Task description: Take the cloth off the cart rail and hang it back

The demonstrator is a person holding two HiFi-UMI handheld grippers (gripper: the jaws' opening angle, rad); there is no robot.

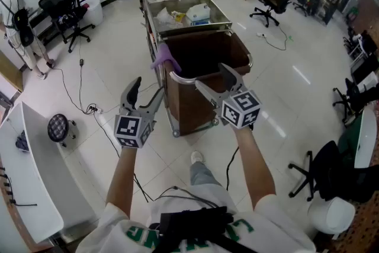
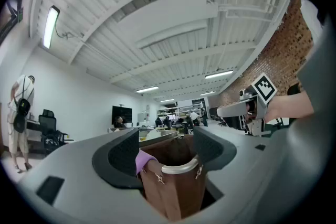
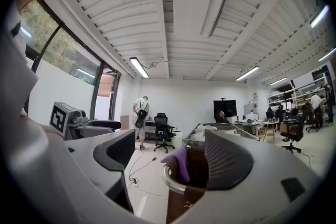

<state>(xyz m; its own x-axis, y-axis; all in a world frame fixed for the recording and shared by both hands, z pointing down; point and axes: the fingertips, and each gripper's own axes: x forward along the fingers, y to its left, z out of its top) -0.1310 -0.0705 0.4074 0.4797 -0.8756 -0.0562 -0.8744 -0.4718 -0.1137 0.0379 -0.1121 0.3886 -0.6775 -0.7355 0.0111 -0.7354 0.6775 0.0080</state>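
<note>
- In the foreground, on outstretched arms, both grippers are held up just short of the cart's near end.
- Left gripper (image 1: 148, 92): raised near the cart's near left corner. Its jaws stand apart and the pads are on nothing.
- Right gripper (image 1: 211, 76): raised over the near rim of the brown bag (image 1: 198, 101). Its jaws are spread wide and hold nothing.
- Cart rail (image 1: 177, 77): a curved chrome bar round the mouth of the brown bag, which hangs at the near end of the cart (image 1: 232, 23). The rail lies just beyond both sets of jaw tips and does not touch them.
- Purple cloth (image 1: 163, 57): draped over the rail on the bag's left side, with one end hanging down outside. Each gripper view shows it past the tips, clear of the pads.
- Metal trays (image 1: 177, 9): set along the cart top beyond the bag. They hold white items that cannot be identified.
- Black cables (image 1: 83, 98): trailing over the tiled floor to the left of the cart.
- Far left: a person (image 1: 18, 26) stands near a black office chair (image 1: 62, 9) by the wall.
- Far right: more office chairs and desks, too small to detail.
</note>
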